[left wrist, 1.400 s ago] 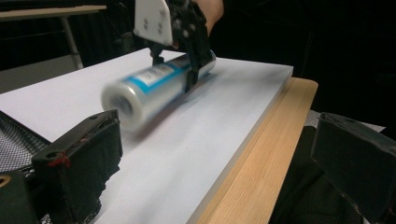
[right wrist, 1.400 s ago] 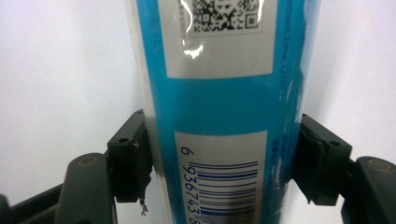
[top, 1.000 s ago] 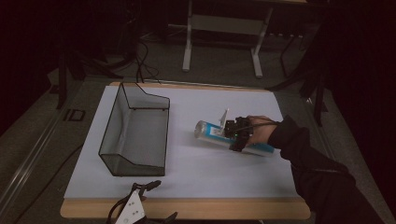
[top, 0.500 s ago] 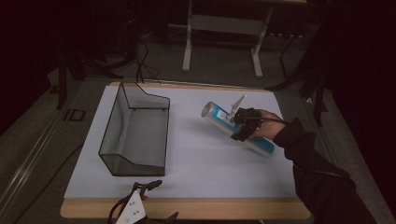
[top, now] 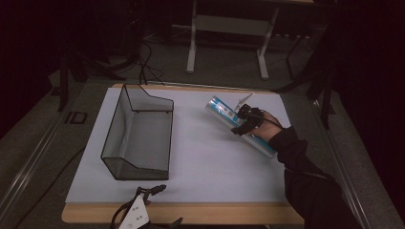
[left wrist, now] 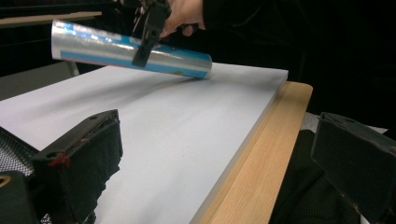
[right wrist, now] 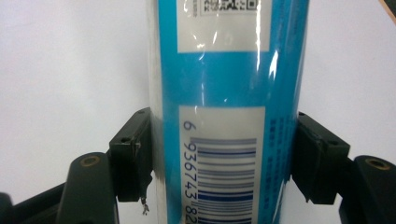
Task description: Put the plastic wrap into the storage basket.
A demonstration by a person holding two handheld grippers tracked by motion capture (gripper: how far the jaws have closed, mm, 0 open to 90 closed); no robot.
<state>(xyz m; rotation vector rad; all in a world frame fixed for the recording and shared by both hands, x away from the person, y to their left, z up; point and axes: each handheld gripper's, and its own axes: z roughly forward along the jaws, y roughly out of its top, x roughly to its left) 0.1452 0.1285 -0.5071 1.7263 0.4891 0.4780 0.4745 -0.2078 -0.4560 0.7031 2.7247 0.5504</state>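
Right gripper view: the right claw (right wrist: pixel 224 158) clamps the blue tube (right wrist: pixel 229 93), tilted over the white worktop (top: pixel 215 162). The left claw (left wrist: pixel 210 172) gapes wide beside the wire basket (top: pixel 138 138).

Cut off at the bottom edge of the high view: left gripper (top: pixel 143 214), lower body out of frame. Hidden under the right gripper (top: pixel 246 120) and hand there, the middle of the blue-and-silver tube (top: pixel 224 110). Cropped top and bottom in the right gripper view, same tube, barcode digits running off the edge, upper print too small to read. Wire basket (left wrist: pixel 11 144) barely peeking in behind the near fingers (left wrist: pixel 84 158), mesh blurred.
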